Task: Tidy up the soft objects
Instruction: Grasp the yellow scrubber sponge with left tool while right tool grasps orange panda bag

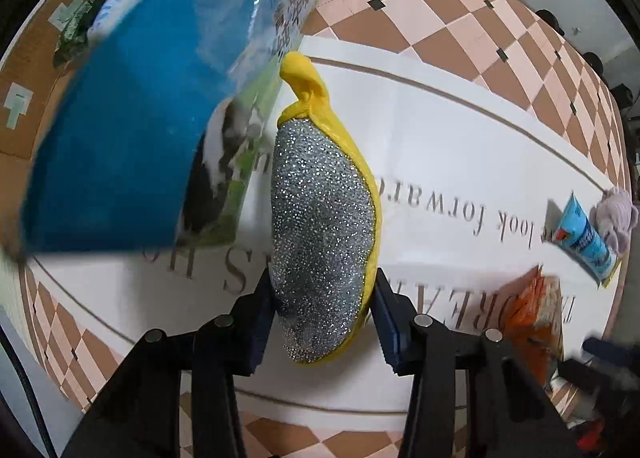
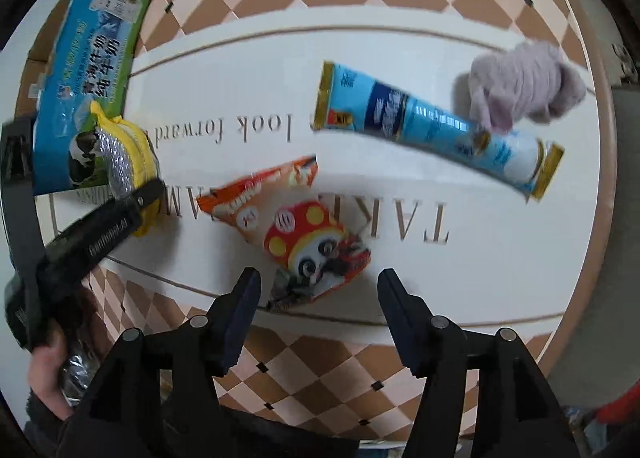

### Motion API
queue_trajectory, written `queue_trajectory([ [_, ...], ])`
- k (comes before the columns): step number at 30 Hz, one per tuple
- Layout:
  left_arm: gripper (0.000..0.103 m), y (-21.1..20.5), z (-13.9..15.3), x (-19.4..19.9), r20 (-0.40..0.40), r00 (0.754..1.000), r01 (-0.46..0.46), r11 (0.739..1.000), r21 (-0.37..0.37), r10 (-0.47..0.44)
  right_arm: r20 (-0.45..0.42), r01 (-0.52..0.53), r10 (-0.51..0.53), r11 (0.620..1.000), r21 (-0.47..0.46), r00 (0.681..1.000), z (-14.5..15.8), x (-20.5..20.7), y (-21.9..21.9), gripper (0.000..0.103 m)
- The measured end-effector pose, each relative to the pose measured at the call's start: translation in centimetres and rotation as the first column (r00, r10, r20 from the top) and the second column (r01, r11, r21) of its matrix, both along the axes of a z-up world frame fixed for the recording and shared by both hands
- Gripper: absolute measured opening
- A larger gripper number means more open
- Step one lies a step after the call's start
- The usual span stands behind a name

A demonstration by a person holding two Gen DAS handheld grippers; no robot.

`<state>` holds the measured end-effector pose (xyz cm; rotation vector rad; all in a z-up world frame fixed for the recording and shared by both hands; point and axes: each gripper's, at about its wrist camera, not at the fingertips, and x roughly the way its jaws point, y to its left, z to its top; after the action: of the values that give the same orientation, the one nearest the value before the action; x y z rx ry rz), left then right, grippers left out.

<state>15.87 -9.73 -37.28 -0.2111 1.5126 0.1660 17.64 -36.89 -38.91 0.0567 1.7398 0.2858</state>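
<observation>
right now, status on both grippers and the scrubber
Left gripper shut on yellow-backed silver glitter scrubber. Right gripper open above orange snack packet. Blue milk carton close beside scrubber.

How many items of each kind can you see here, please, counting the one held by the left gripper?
Scrubbing sponge, held in the left gripper: 1
Milk carton pack: 1
Orange snack bag: 1
Blue tube packet: 1
Lilac plush toy: 1
Total: 5

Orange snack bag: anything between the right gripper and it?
Nothing visible. The right gripper is open and the orange snack bag lies on the white mat just ahead of its fingertips. The blue tube and plush toy lie farther off.
</observation>
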Motion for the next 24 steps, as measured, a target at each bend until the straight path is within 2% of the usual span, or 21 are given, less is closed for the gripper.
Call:
queue_trajectory([
  [3,0.042,-0.4,0.2,-2.6,-0.035,0.999,0.009,0.999,-0.036,-0.01,0.01,-0.017,0.017,1.0,0.005,1.0,-0.4,1.7,-0.2,0.064],
  [7,0.045,-0.8,-0.3,-6.8,-0.11,0.993,0.036,0.996,-0.078,-0.045,-0.046,-0.007,0.009,0.999,0.047,0.999,-1.7,2.3,0.5,0.064],
  [9,0.045,-0.9,-0.7,-8.1,-0.149,0.987,0.041,0.993,-0.111,-0.058,-0.079,-0.044,0.05,0.996,0.081,0.996,-1.4,1.7,1.6,0.064],
  [11,0.044,-0.5,-0.7,-8.9,-0.168,0.984,0.026,0.989,-0.146,-0.051,-0.064,-0.08,0.087,0.991,0.104,0.994,-0.4,1.1,2.3,0.064],
  [14,0.045,0.2,0.0,-9.4,-0.172,0.985,-0.016,0.974,-0.224,-0.024,0.009,-0.131,0.131,0.989,0.065,0.991,1.3,1.2,2.6,0.064],
  [18,0.06,1.2,1.8,-9.9,-0.144,0.989,-0.055,0.962,-0.266,0.017,0.032,-0.166,0.167,0.986,-0.011,0.986,0.9,1.3,2.3,0.064],
  [21,0.062,2.1,1.6,-9.9,-0.146,0.988,-0.086,0.962,-0.26,0.048,0.004,-0.134,0.133,0.99,0.037,0.991,-0.1,2.1,1.5,0.064],
  [24,0.063,3.8,0.1,-7.8,-0.192,0.978,-0.131,0.948,-0.289,0.076,-0.014,-0.117,0.118,0.992,0.054,0.993,-0.7,2.3,0.7,0.064],
])
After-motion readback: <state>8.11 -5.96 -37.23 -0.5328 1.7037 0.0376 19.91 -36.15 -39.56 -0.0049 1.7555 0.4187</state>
